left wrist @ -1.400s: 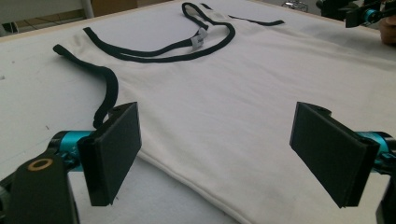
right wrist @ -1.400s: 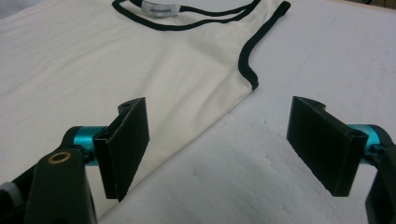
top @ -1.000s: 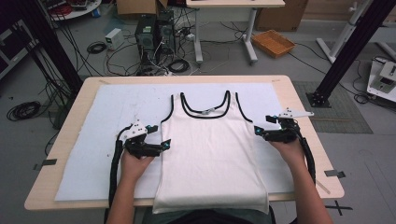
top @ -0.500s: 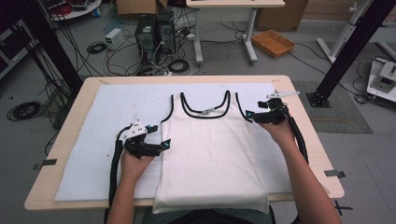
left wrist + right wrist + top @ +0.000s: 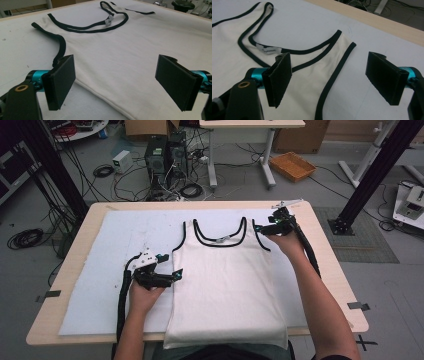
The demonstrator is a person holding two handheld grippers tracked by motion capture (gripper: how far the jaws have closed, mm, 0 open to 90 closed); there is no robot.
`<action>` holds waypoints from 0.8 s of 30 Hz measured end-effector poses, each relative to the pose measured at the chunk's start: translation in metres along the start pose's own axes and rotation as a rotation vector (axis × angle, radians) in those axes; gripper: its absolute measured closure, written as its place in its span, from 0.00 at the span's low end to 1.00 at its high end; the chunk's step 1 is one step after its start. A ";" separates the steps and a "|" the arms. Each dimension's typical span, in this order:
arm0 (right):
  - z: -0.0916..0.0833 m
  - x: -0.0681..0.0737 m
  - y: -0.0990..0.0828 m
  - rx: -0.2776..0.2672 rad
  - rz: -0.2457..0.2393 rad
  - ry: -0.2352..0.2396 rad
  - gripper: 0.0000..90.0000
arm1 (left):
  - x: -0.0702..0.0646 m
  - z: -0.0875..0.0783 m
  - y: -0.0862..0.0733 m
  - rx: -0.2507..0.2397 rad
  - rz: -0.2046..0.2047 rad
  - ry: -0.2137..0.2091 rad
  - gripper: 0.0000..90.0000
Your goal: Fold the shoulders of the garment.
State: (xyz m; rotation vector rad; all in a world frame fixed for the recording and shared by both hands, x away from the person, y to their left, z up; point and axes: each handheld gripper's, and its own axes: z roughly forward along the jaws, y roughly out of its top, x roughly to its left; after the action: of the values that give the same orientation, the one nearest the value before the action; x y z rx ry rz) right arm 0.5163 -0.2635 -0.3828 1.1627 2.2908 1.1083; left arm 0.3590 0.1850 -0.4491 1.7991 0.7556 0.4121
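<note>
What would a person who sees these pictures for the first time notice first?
The eye goes first to the white tank top with black trim, which lies flat in the middle of the white cloth that covers the table. Next come the two open grippers: the left gripper at the top's side edge, and the right gripper at its far shoulder strap.

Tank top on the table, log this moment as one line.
tank top: flat on white mat | left tool: open, at side edge | right tool: open, over shoulder strap | nothing gripped
</note>
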 end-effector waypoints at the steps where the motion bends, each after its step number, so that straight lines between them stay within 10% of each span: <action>1: 0.002 -0.001 0.001 0.005 0.004 0.002 0.24 | 0.000 0.000 0.000 0.000 0.001 -0.001 0.18; 24: 0.096 -0.014 0.027 0.185 0.073 -0.063 0.25 | 0.001 0.000 0.000 0.002 -0.016 0.006 0.18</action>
State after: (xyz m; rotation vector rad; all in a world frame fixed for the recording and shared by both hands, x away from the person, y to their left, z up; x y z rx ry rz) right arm 0.5961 -0.2177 -0.4236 1.3404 2.3583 0.8859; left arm 0.3604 0.1856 -0.4492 1.7934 0.7744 0.4062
